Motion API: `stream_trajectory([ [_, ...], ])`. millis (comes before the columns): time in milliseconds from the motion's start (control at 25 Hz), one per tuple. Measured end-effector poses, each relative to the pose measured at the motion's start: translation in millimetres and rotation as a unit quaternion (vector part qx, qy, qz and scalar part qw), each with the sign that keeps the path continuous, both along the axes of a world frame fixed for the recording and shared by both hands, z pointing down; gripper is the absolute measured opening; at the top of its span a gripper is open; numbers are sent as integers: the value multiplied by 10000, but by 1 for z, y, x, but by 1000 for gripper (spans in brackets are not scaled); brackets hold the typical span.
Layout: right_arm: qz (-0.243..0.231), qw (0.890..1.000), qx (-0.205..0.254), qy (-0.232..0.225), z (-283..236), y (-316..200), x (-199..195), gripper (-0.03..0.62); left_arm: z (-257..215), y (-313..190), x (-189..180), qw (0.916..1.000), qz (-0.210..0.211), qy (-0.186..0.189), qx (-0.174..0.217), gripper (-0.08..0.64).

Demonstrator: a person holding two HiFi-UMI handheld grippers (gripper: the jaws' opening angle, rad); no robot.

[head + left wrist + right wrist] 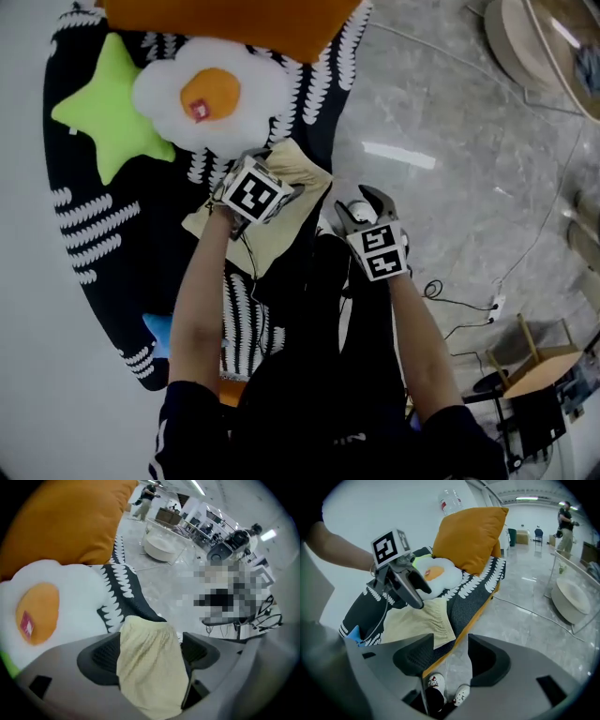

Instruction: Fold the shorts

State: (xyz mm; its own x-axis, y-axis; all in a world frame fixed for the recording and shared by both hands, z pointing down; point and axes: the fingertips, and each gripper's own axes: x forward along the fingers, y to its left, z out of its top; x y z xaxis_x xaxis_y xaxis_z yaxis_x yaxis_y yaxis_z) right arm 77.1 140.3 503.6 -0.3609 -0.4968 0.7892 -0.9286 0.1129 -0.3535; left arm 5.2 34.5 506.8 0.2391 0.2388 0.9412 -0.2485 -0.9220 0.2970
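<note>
Pale yellow shorts (281, 220) lie on the black-and-white patterned couch cover (103, 234), near its front edge. My left gripper (265, 167) is over their far end and shut on a bunch of the fabric. In the left gripper view the yellow shorts (150, 667) fill the gap between the jaws of that left gripper (150, 644). My right gripper (364, 204) hangs just off the couch edge, over the floor, open and empty. In the right gripper view, the right gripper (450, 653) has only floor and shoes showing between its jaws, with the shorts (417, 623) and left gripper (405, 590) to its left.
A fried-egg cushion (211, 94), a green star cushion (108, 108) and an orange pillow (225, 23) sit behind the shorts. The person's shoes (445, 688) stand at the couch's front edge. Cables (469, 305) and a wooden stool (539, 361) are on the grey floor at right.
</note>
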Motion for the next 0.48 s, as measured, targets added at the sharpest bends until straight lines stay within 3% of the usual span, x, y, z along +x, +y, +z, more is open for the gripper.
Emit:
stream_trajectory([
  [120,44,9999,-32,-120,7,-2,-6,224,21,-28,11,9974,579,-323,299,346],
  [240,106,9997,-41,-204,9,-3,-11,210,36,-43,17,9950,785,-536,305,246],
  [360,160,9996,-74,-230,15,1,-16,196,52,-42,12,9915,1069,-722,167,242],
  [480,228,9993,-141,-252,22,8,-16,178,63,-23,2,9822,1557,-1044,-107,242],
])
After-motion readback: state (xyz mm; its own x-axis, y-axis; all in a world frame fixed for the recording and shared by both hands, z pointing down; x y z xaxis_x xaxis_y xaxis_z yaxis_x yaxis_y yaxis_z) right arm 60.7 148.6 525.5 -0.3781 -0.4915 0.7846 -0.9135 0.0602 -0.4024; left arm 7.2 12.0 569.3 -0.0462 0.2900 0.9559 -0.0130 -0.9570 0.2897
